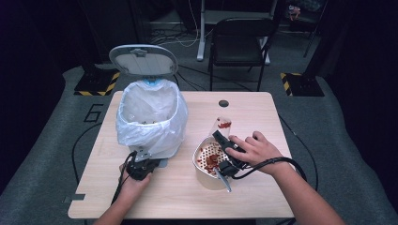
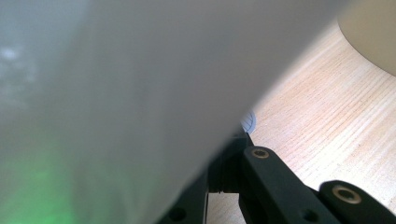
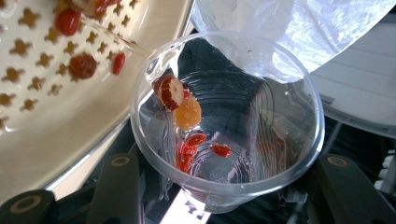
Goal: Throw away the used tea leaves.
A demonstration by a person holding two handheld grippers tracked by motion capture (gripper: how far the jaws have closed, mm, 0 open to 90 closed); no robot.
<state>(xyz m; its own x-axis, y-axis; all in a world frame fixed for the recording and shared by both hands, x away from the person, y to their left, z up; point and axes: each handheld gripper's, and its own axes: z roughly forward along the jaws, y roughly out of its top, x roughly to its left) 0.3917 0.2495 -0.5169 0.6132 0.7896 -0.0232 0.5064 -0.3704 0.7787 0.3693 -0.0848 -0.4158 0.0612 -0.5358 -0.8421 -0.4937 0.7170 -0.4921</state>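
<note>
My right gripper [image 1: 222, 139] is shut on a clear plastic cup [image 1: 223, 124], held tilted over a white strainer bowl [image 1: 205, 174] at the table's middle right. In the right gripper view the cup [image 3: 261, 107] sits between the two black jaws of my right gripper [image 3: 224, 189]. A red-rimmed fruit slice, an orange slice and small red berries cling to its inside. The strainer [image 3: 56, 121] lies just beyond its rim with red bits on its holes. My left gripper [image 1: 144, 158] rests at the foot of a white bin [image 1: 150, 117], jaws shut.
The bin has a thin plastic liner and its lid [image 1: 143, 59] stands open at the back. In the left gripper view the bin wall [image 2: 116, 93] is a close blur, with bare wooden table [image 2: 327, 121] to its right. A black chair [image 1: 239, 42] stands behind the table.
</note>
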